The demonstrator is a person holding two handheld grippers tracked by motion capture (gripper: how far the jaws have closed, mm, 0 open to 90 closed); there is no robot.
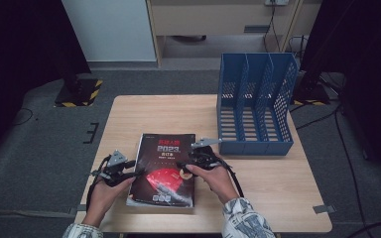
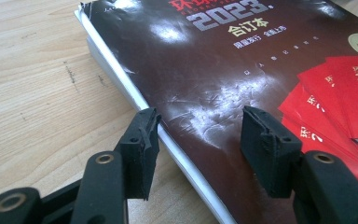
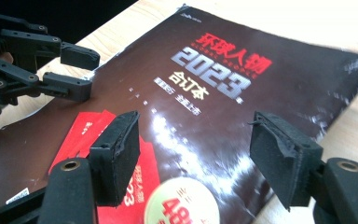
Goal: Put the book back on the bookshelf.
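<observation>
Book (image 1: 162,168) lies flat on the counter (image 1: 129,114) near the blue rack (image 1: 255,106), and we hold our left tool (image 1: 138,173) spread across its left edge and our right tool (image 1: 182,167) spread just over its cover, ready to lift it.

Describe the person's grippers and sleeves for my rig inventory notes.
Both the left gripper and right gripper are black linkage tools with black foam-like jaw pads, brass-coloured pivot rivets and a grey three-cornered plate on top. A black cable loops from each. The sleeves are pale with a dark pattern.
</observation>
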